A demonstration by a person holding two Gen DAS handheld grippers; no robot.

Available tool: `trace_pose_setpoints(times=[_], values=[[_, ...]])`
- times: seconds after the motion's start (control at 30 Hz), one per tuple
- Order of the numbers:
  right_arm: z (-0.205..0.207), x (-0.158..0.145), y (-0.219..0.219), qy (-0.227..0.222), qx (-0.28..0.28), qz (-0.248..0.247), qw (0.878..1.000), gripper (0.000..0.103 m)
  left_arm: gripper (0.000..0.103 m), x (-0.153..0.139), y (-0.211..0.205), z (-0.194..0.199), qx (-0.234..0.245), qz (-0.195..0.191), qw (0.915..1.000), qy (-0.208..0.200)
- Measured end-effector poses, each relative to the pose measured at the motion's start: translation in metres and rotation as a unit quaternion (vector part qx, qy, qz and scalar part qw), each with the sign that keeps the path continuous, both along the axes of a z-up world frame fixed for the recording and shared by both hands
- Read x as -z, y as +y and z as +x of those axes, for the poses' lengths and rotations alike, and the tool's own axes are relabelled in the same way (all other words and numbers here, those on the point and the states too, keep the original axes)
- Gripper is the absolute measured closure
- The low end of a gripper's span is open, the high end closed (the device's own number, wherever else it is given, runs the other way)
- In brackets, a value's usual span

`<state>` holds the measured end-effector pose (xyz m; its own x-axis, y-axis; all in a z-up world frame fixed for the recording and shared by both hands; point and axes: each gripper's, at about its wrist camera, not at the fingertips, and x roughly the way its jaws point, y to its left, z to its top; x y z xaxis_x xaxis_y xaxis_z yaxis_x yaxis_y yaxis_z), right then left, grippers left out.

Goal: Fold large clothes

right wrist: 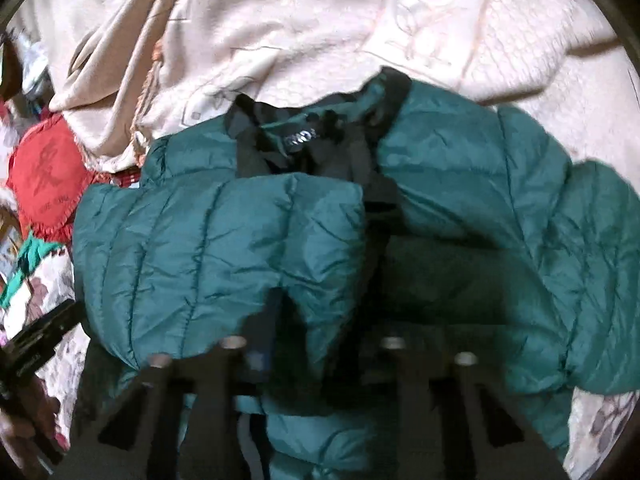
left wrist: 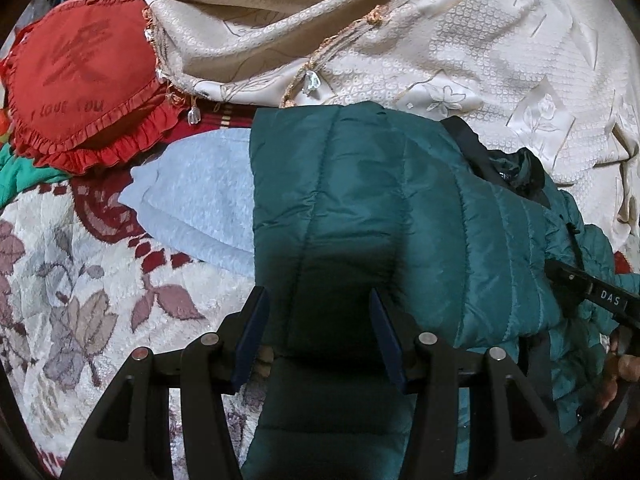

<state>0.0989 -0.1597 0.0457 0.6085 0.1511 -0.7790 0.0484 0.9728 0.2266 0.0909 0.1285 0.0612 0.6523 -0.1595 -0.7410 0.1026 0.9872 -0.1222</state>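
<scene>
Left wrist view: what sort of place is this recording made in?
Probably a bedroom, with the work done on a bed: a floral quilted blanket underneath, a red frilled cushion, a cream embroidered bedspread bunched behind the green puffer jacket.

The jacket (left wrist: 360, 208) is quilted cloth, thin and slightly glossy, creased between its stitched channels, with a dark matt lining at the collar (right wrist: 288, 140); the cream bedspread (left wrist: 460, 40) is woven cloth with a raised, bumpy pattern and a faint sheen, trimmed with clear glassy beads (left wrist: 312, 80); the red cushion (left wrist: 76, 80) is smooth cloth with a ruffled edge; the flowered blanket (left wrist: 80, 300) looks fuzzy and matt; the pale blue cloth (left wrist: 200, 200) is soft and nubbly; the left gripper (left wrist: 320, 316) is matt black plastic with dull metal pins.
</scene>
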Motion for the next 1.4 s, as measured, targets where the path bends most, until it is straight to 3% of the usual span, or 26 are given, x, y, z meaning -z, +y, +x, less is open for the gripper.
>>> trace_pose_setpoints(times=[0.03, 0.17, 0.37, 0.5, 0.6, 0.63, 0.73, 0.83, 0.93, 1.0, 1.1, 1.2, 1.4], values=[[-0.001, -0.004, 0.005, -0.009, -0.008, -0.017, 1.0, 0.091, 0.074, 0.0, 0.004, 0.0, -0.007, -0.004, 1.0, 0.0], [-0.009, -0.029, 0.014, -0.051, -0.029, -0.066, 0.996, 0.094, 0.074, -0.002, 0.028, 0.002, -0.05, -0.034, 0.9982, -0.005], [-0.015, -0.059, -0.013, -0.098, 0.029, -0.097, 0.99, 0.094, 0.074, -0.002, 0.049, 0.006, -0.08, -0.05, 0.9955, -0.006], [-0.009, -0.043, -0.041, -0.067, 0.088, -0.101, 0.989, 0.094, 0.074, -0.001, 0.042, 0.005, -0.069, -0.036, 0.9969, -0.009], [-0.002, -0.016, -0.051, -0.036, 0.099, -0.1, 0.989, 0.093, 0.074, -0.003, 0.032, 0.008, -0.057, -0.035, 0.9977, -0.008], [-0.001, -0.008, -0.054, -0.028, 0.096, -0.088, 0.991, 0.089, 0.074, -0.005, 0.027, 0.009, -0.053, -0.033, 0.998, -0.012], [-0.007, -0.008, -0.065, -0.028, 0.111, -0.074, 0.991, 0.058, 0.074, -0.013, 0.012, 0.014, -0.038, -0.027, 0.9987, -0.022], [-0.026, -0.029, -0.074, -0.072, 0.129, -0.059, 0.987, 0.042, 0.074, -0.019, -0.007, 0.025, -0.025, -0.021, 0.999, -0.029], [-0.034, -0.048, -0.062, -0.099, 0.088, -0.04, 0.99, 0.042, 0.074, -0.019, -0.024, 0.04, -0.022, -0.02, 0.9992, -0.028], [-0.031, -0.05, -0.045, -0.092, 0.045, -0.042, 0.994, 0.042, 0.074, -0.015, -0.036, 0.053, -0.026, -0.024, 0.9992, -0.016], [-0.015, -0.035, -0.022, -0.062, -0.001, -0.047, 0.997, 0.042, 0.074, -0.002, -0.05, 0.069, -0.031, -0.001, 0.9995, 0.008], [0.008, -0.011, -0.018, -0.04, 0.006, -0.078, 0.996, 0.042, 0.074, 0.014, -0.057, 0.08, -0.031, 0.017, 0.999, 0.026], [0.037, 0.022, -0.027, -0.009, 0.013, -0.07, 0.997, 0.042, 0.074, 0.029, -0.058, 0.081, -0.023, 0.028, 0.9992, 0.016]])
